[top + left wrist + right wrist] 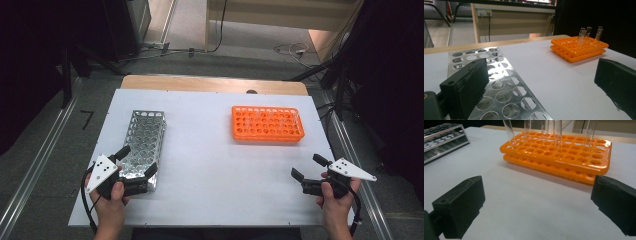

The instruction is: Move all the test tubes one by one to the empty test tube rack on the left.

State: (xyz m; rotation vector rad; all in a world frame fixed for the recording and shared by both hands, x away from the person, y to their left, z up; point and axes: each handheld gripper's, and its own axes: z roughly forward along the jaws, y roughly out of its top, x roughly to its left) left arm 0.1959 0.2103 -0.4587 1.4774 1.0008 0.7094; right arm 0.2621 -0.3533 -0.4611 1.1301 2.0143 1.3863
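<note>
At the left side of the white table [210, 165] stands the metal rack [142, 145], a long steel frame with many round holes. The left gripper [139, 161] is at its near end – the jaws stand wide apart, 1 over the rack's top plate and 1 beside its right edge, and nothing is pressed between them. In the left gripper view, the holes near the jaw look empty.

Further right, well apart from it, lies the orange rack [267, 123] at the far side of the table. Several clear glass tubes [584, 35] stand upright in it.

The right gripper [307, 168] is near the right edge – its 2 jaws are wide open and empty, pointing toward the orange rack.
</note>
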